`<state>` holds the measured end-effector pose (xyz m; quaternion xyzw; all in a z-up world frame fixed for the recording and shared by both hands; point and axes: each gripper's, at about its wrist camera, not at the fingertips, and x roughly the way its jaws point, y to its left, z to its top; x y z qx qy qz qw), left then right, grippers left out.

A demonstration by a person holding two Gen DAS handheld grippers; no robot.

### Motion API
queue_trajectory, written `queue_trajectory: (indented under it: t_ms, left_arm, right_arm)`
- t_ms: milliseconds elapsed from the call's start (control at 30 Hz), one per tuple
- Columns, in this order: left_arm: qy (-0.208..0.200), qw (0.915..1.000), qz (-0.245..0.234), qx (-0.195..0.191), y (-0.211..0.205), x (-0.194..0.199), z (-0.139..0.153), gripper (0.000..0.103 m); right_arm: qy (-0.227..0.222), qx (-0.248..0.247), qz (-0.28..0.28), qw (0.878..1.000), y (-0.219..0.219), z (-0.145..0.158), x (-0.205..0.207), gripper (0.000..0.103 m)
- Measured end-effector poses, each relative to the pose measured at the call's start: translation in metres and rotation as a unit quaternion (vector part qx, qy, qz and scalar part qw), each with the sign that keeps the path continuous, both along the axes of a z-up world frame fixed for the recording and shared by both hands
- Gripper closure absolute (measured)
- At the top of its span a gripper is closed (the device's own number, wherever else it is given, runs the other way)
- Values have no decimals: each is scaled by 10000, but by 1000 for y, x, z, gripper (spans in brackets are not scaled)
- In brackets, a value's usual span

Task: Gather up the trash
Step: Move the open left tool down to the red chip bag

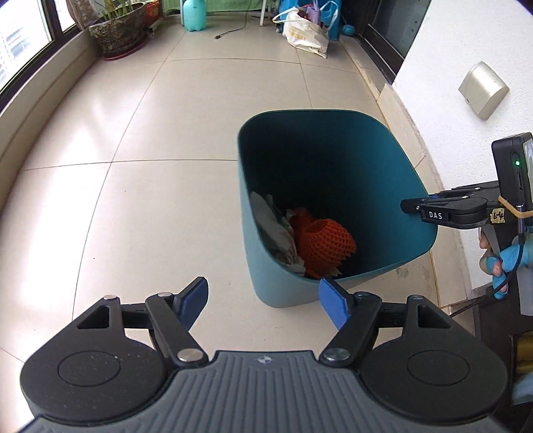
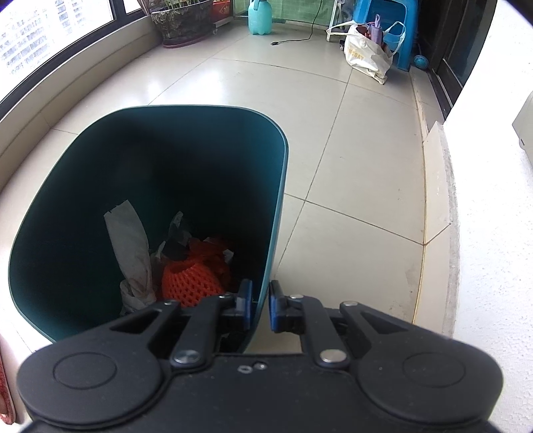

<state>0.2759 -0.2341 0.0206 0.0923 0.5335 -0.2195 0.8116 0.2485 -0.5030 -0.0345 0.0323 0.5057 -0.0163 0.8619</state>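
Observation:
A teal trash bin (image 1: 263,286) stands tilted on the tiled floor. Inside lie an orange foam fruit net (image 1: 324,246), crumpled white paper (image 1: 276,229) and other scraps. My left gripper (image 1: 266,301) hangs above and just in front of the bin's near wall, open, with nothing between its blue pads. The right gripper (image 2: 260,304) is shut on the bin's right rim (image 2: 266,283), one pad inside the wall and one outside. In the left wrist view the right gripper (image 1: 404,206) reaches in from the right onto the rim (image 1: 429,213). The orange net (image 2: 190,281) and paper (image 2: 130,239) also show in the right wrist view.
A white wall (image 1: 466,66) with a beige cover plate (image 1: 483,90) runs along the right. At the far end stand a potted plant (image 1: 116,30), a teal spray bottle (image 1: 195,15), a white shopping bag (image 1: 304,33) and a blue stool (image 2: 383,20). A window ledge (image 1: 40,93) borders the left.

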Motion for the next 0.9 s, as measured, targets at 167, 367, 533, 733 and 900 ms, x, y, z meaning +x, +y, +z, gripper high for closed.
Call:
queue_trajectory:
  t_ms: [167,367,533,733,900]
  left_arm:
    - [144,9986,504,-4,43,1,-19,30]
    - [606,9916,1143,54,92,6,-60,30]
    - [971,9827,1564,195,123,10,-106,30]
    - [1788,9637,1917,515,155,5,-188,30]
    - [2267,9475,2072,885,176,-16,-250,30]
  right_arm:
    - [5,-88,24,10000,2,1,-2,94]
    - [27,-136,-11,9999,4,1,0,94]
    - [39,-134,-34,9999,4,1,0,94]
    - [68,-146,-39,9999,4,-2,0,94]
    - [92,-198,-6,9998,6,-4,0,94]
